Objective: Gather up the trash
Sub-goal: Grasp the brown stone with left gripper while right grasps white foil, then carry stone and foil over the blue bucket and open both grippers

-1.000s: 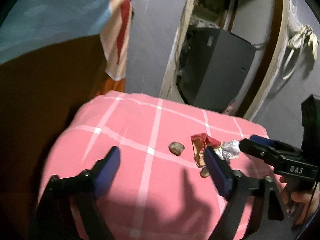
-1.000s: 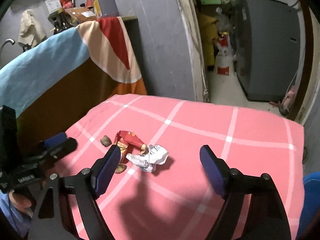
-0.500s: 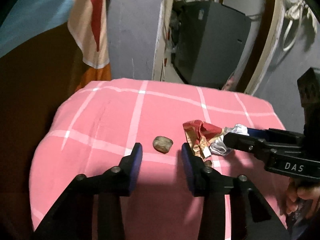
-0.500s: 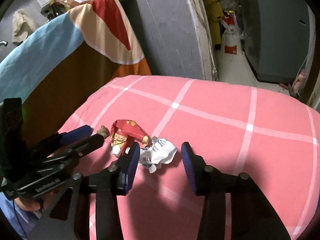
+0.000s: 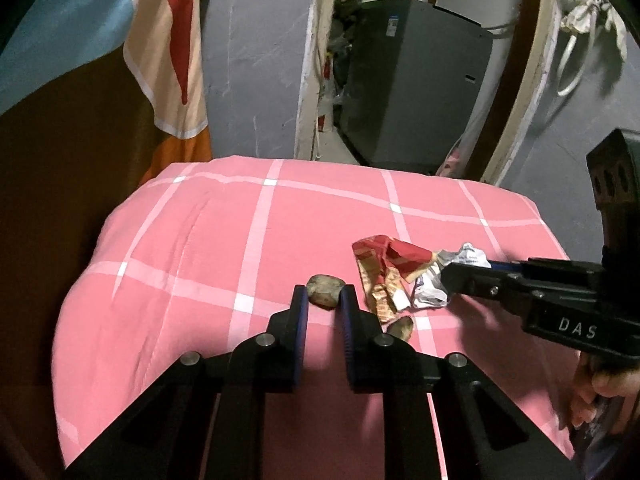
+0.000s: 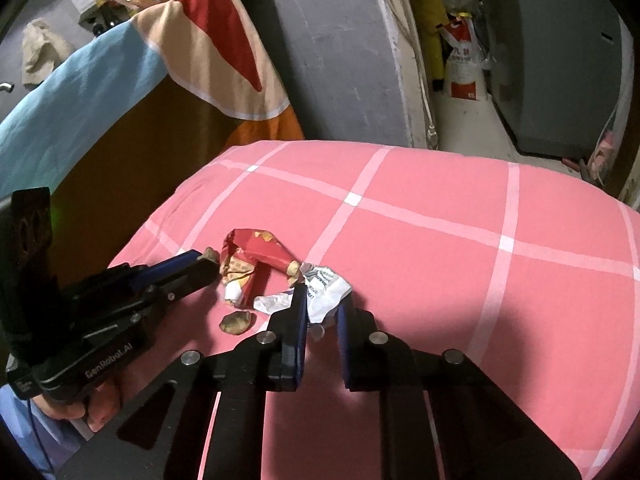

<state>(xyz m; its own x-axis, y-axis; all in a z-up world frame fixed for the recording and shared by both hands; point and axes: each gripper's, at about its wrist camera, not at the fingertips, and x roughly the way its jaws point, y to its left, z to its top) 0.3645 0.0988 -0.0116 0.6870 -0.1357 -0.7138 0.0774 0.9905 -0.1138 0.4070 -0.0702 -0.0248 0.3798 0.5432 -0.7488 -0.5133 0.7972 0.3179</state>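
Trash lies on a pink checked bed cover (image 5: pixel 200 260). A brown scrap (image 5: pixel 325 290) sits between the tips of my left gripper (image 5: pixel 324 300); its jaws are closing and the pads touch the scrap on both sides. My right gripper (image 6: pixel 322 300) is shut on a crumpled white paper (image 6: pixel 330 286). A red crumpled wrapper (image 6: pixel 252 254) lies between the two grippers, and a second small brown scrap (image 6: pixel 236 322) rests just in front of it. In the left wrist view the right gripper (image 5: pixel 448 276) reaches in from the right at the white paper (image 5: pixel 466 258).
A dark wooden panel (image 5: pixel 60 160) with a blue, beige and red cloth (image 5: pixel 168 60) draped over it stands left of the bed. Beyond the bed's far edge are a grey wall (image 6: pixel 340 60), a doorway and a dark grey appliance (image 5: pixel 408 92).
Both grippers' jaws went from wide apart to nearly together. The left one moved forward onto the brown scrap; the right one closed on the white paper.
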